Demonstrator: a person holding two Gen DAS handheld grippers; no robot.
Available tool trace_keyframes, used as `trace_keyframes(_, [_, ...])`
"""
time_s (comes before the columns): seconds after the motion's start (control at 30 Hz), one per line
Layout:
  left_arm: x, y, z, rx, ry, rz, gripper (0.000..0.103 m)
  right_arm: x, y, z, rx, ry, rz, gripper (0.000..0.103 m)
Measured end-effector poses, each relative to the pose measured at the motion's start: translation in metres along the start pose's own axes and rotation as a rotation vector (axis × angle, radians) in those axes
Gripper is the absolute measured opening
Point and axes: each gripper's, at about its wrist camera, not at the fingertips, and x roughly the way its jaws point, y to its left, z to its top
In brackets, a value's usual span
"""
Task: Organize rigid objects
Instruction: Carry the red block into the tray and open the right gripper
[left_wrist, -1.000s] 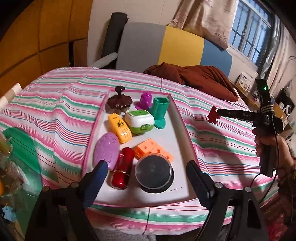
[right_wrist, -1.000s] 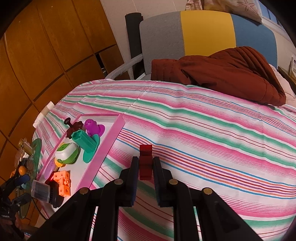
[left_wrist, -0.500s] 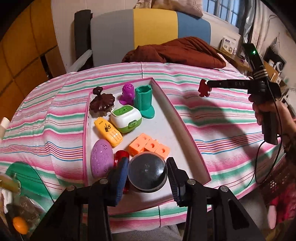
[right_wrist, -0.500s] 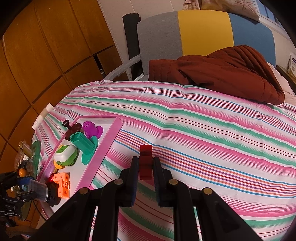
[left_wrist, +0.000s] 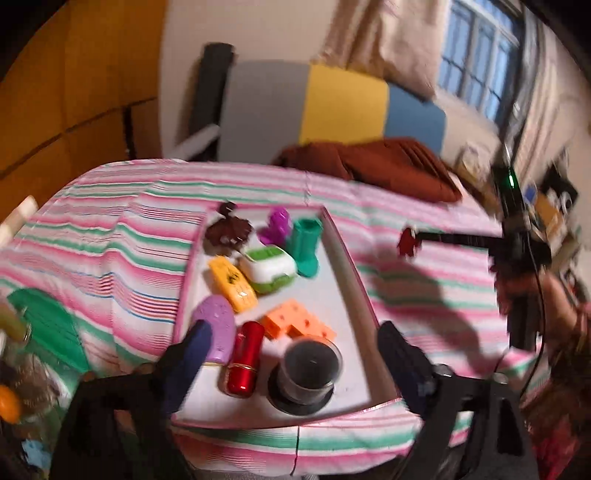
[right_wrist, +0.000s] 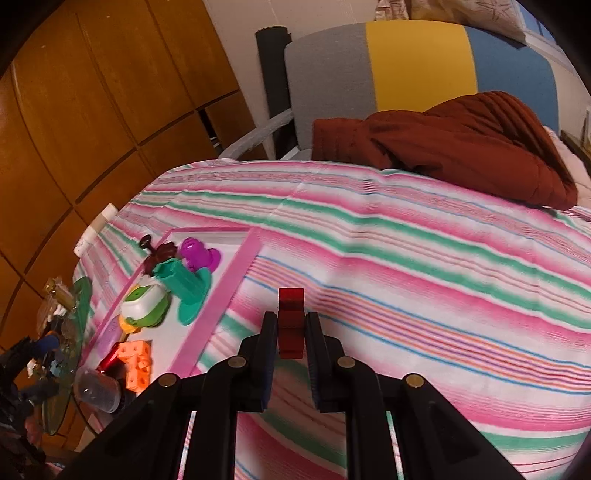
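Tray (left_wrist: 347, 273) near the bed's left edge already holds nine toys; the left gripper (left_wrist: 291, 354) is opening over them, empty, while the right gripper (right_wrist: 291, 332) pinches a red block (right_wrist: 291, 325) not yet placed

Striped bed (right_wrist: 406, 236) — pink-rimmed tray (left_wrist: 347, 266), rust jacket (right_wrist: 461, 144) on it.

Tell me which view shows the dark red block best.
The right wrist view: the dark red block sits near, sharp and centred, clamped between the right gripper jaws above the striped cloth. The left wrist view shows the same block only as a small, blurred shape at the end of that gripper, off to the right of the tray.
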Motion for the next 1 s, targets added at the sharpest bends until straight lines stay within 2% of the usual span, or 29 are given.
trace_keyframes(0.07, [-0.007,0.007,-0.001,-0.051,-0.040,0.006,0.099,0.003,0.007,-0.004,0.010,0.009,0.034,0.014])
trace_keyframes(0.17, [-0.012,0.019,-0.003,-0.135,-0.061,0.003,0.103,0.005,0.021,-0.011,0.014,0.012,0.062,0.014])
trace_keyframes(0.43, [0.002,0.039,-0.012,-0.299,0.006,-0.030,0.103,0.008,0.069,-0.026,-0.021,0.025,0.111,0.014])
trace_keyframes(0.63, [-0.002,0.038,-0.016,-0.277,-0.011,-0.026,0.103,0.002,0.100,-0.024,-0.093,0.006,0.056,0.015])
trace_keyframes(1.0, [-0.008,0.039,-0.016,-0.235,-0.036,0.002,0.103,-0.003,0.143,-0.016,-0.165,-0.016,0.080,0.014])
